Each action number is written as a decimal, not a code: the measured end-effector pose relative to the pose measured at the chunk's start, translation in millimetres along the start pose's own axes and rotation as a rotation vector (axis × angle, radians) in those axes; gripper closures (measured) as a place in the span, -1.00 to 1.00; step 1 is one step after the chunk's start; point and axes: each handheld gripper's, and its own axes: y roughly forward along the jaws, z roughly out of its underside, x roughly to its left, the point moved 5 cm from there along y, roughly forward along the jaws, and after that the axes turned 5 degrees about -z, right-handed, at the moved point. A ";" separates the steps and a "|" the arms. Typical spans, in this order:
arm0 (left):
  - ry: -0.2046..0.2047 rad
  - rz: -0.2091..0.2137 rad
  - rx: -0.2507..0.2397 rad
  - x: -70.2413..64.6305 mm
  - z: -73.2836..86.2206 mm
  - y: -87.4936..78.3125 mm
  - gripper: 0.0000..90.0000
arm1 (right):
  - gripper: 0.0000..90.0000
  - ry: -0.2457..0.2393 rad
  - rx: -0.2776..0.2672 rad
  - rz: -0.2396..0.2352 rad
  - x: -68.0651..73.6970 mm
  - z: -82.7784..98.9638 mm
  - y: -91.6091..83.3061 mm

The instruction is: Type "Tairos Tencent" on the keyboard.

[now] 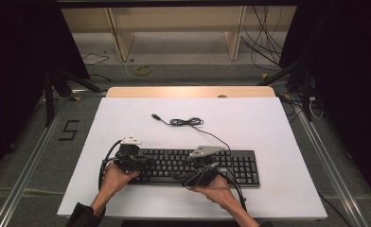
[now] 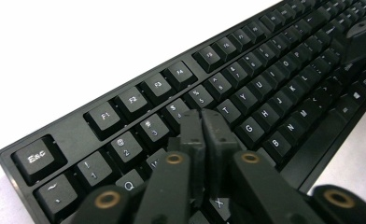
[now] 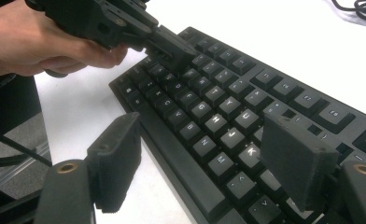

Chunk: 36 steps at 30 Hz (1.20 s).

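1. A white table (image 1: 269, 123) carries a black keyboard (image 1: 231, 165), which lies along the near edge, in front of the person.
2. The left gripper (image 2: 202, 122) hovers over the keyboard's left end. Its two black jaws are pressed together with nothing between them, their tips at the E and R keys; whether they touch the keys cannot be told.
3. The right gripper (image 3: 204, 154) sits over the middle of the keyboard. Its jaws stand wide apart and empty, one off the near edge, one above the letter keys.
4. The keyboard's cable (image 1: 188, 122) lies in a loose coil behind it, well apart from both grippers.
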 end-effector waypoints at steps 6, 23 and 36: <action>0.007 -0.011 0.014 0.2 -0.6 3.9 0.98 | -0.33 0.001 -0.004 0.000 -0.6 0.9 -1.9; 0.011 -0.032 0.049 -0.4 2.7 10.5 0.99 | -0.33 0.003 -0.006 -0.001 0.0 0.9 -4.4; -0.038 0.013 -0.018 2.2 -2.5 -5.7 0.70 | -0.33 0.001 -0.012 0.002 -0.7 0.1 -5.1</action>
